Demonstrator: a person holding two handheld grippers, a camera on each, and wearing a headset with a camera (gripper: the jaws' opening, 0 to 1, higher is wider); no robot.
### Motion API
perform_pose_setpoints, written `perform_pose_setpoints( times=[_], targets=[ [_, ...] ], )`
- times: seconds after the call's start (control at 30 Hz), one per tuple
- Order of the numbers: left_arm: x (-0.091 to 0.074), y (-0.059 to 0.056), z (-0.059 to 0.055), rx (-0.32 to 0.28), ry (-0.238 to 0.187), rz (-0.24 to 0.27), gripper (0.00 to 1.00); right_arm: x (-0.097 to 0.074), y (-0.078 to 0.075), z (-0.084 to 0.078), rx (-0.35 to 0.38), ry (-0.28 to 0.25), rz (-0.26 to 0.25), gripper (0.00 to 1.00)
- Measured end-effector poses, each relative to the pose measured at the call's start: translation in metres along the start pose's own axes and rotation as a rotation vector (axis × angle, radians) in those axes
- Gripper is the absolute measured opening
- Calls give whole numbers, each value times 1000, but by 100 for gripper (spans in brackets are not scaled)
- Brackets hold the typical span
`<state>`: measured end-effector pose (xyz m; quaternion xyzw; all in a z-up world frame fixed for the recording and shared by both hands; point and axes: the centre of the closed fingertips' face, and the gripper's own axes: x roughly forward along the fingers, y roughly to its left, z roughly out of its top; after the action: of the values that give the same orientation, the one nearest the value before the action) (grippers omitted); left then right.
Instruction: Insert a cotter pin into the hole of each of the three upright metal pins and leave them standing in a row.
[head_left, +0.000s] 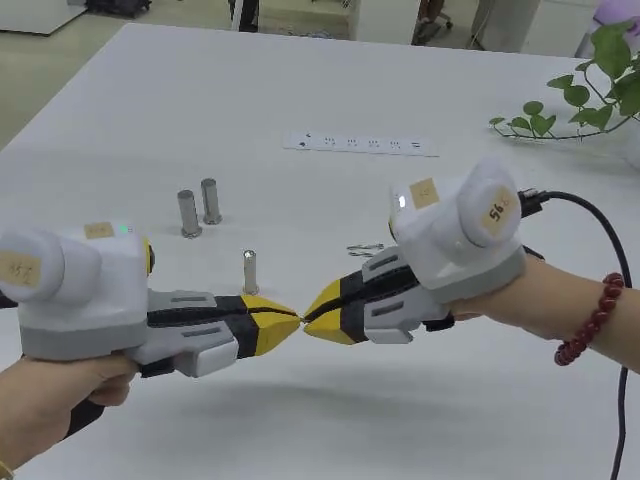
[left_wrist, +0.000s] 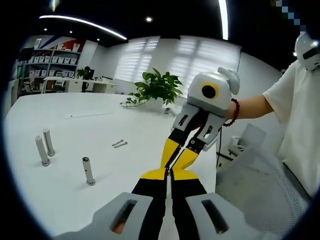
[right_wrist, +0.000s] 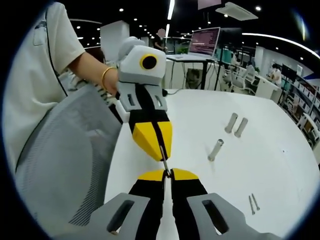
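A cotter pin, judged light, thin, slippery and easily bent, is held at frame centre, clamped between the shut left hand-held gripper and right hand-held gripper; a grip near its head is advised.

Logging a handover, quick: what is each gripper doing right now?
Left gripper: shut on the cotter pin.
Right gripper: shut on the same cotter pin's other end.
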<state>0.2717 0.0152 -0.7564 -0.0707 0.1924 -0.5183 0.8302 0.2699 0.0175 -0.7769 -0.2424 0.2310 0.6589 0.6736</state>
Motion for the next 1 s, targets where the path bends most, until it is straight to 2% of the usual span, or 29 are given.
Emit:
perform_pose_setpoints(
  times=[0.27, 0.53, 0.8, 1.0],
  targets=[
    [2, 2, 2, 3, -9, 13, 1, -1, 1, -1, -44, 22, 0, 3],
    [5, 5, 0, 35, 13, 36, 1, -1, -4, -3, -106, 64, -12, 2],
    [4, 18, -5, 72, 32, 101, 12, 2, -13, -12, -181, 157, -30, 2],
    [-3, 37, -11, 111, 62, 192, 15, 4, -28, -20, -227, 239, -74, 2]
  ],
)
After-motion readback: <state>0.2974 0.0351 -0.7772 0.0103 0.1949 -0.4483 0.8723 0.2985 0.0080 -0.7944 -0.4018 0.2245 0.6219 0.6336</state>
